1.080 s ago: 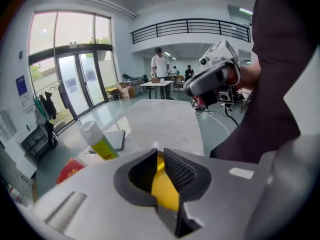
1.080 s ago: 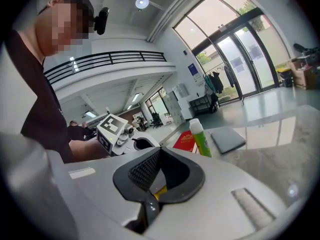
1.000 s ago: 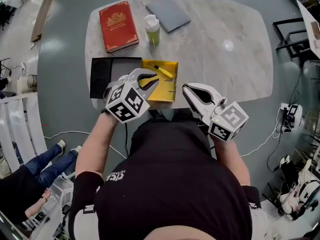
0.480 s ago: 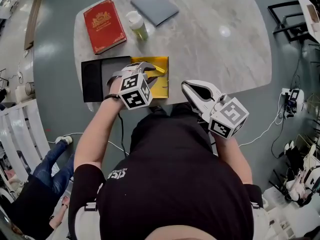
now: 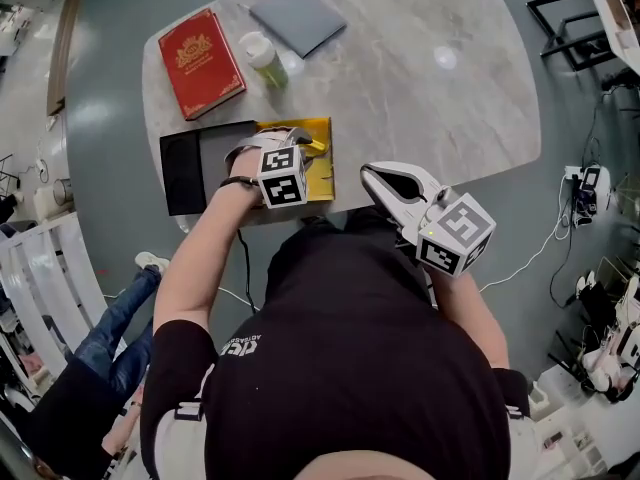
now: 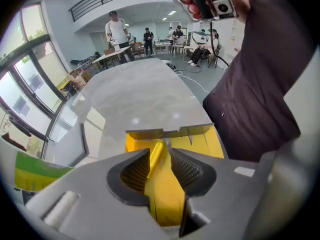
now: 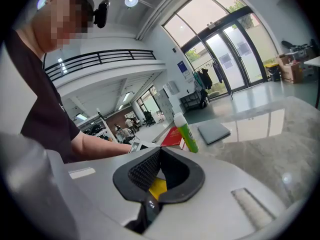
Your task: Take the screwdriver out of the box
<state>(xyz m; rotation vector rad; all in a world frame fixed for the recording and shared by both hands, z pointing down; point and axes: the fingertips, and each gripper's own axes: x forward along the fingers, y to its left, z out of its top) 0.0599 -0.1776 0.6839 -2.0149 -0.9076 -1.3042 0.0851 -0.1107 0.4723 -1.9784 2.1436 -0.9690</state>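
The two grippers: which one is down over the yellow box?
The left gripper; its jaws have just been opening, with the yellow screwdriver between them. The right gripper is held beside the yellow box.

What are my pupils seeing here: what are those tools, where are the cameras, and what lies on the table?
A person stands at a marble table holding a two-jaw gripper in each hand; the patterned cubes belong to them. One picture comes from a camera on the person's head, looking down; the other two from cameras riding on the grippers. On the table lie a red book, a green-labelled bottle, a grey notebook, a black lid and an open yellow box. The left gripper reaches into the box; its jaws have just been opening and straddle the yellow screwdriver without pressing it. The right gripper hangs near the table's edge, jaws together, empty.
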